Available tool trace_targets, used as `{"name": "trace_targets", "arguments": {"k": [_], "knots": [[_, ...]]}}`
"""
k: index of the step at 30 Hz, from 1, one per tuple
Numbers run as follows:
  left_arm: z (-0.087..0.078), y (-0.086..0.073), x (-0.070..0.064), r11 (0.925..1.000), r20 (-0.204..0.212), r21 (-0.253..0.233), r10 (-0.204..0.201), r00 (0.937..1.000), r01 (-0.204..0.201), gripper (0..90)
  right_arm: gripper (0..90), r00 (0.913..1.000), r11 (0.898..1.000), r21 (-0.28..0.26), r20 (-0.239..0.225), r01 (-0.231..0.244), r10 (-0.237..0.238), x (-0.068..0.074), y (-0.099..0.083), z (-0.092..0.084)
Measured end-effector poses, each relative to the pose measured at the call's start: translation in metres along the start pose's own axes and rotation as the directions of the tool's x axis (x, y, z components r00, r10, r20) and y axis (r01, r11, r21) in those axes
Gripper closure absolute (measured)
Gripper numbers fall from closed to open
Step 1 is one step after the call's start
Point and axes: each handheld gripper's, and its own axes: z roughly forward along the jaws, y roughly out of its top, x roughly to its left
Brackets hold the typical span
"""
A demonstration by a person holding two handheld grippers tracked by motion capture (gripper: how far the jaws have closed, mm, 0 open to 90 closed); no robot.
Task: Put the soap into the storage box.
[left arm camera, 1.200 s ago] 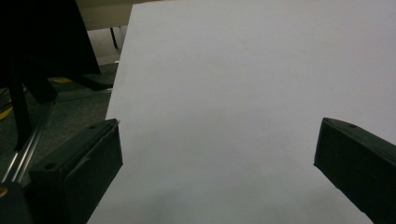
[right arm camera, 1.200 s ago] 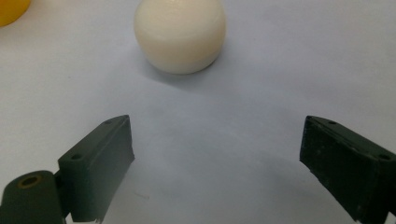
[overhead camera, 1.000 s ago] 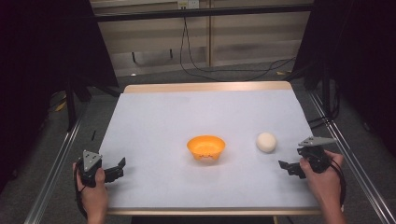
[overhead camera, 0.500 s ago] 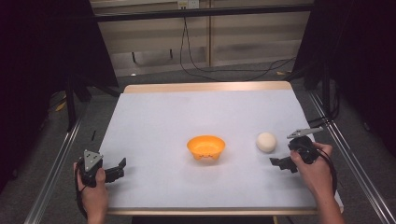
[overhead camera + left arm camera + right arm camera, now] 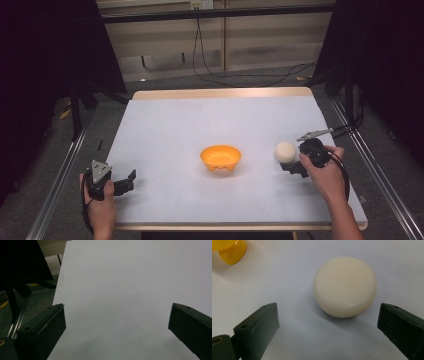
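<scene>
Two grippers are at work over the white-topped table [image 5: 165,130], one in each of the person's hands. The right gripper [image 5: 292,165] sits near the right edge, its open end turned toward a cream ball [image 5: 285,151] that lies on the tabletop just in front of it. From the right gripper view the cream ball [image 5: 344,286] rests a little beyond the jaw tips, which stand spread on either side of the gap; the jaws have just been opening and then closing a little, with nothing pinched between them. No pad touches the ball. An orange bowl [image 5: 220,157] stands near the middle of the table, to the left of the ball and clearly apart from it. The left gripper [image 5: 125,182] rests near the front left corner, jaws spread wide over bare tabletop, holding nothing.
</scene>
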Motion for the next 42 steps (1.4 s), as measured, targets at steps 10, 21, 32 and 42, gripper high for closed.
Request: {"name": "trace_targets", "arguments": {"k": [10,21,32,42], "knots": [[0.001,0.0,0.001,1.0,0.008,0.007,0.0,1.0,0.0,1.1,9.2,0.9992,1.0,0.011,0.039,-0.007,0.006,0.001,0.017,0.014],[0.001,0.001,0.002,0.9999,0.014,0.015,-0.004,0.9999,0.004,1.1,19.2,0.9904,0.997,0.025,0.118,-0.076,0.072,-0.004,0.025,0.024],[0.002,0.001,0.001,0.9997,0.021,0.024,-0.001,0.9998,0.001,1.3,23.2,0.9885,0.992,0.049,0.106,-0.113,0.108,-0.005,0.027,0.035],[0.003,0.001,0.001,0.9996,0.02,0.027,0.0,0.9998,-0.001,1.4,23.8,0.9909,0.994,0.052,0.097,-0.1,0.094,-0.003,0.028,0.033]]}}
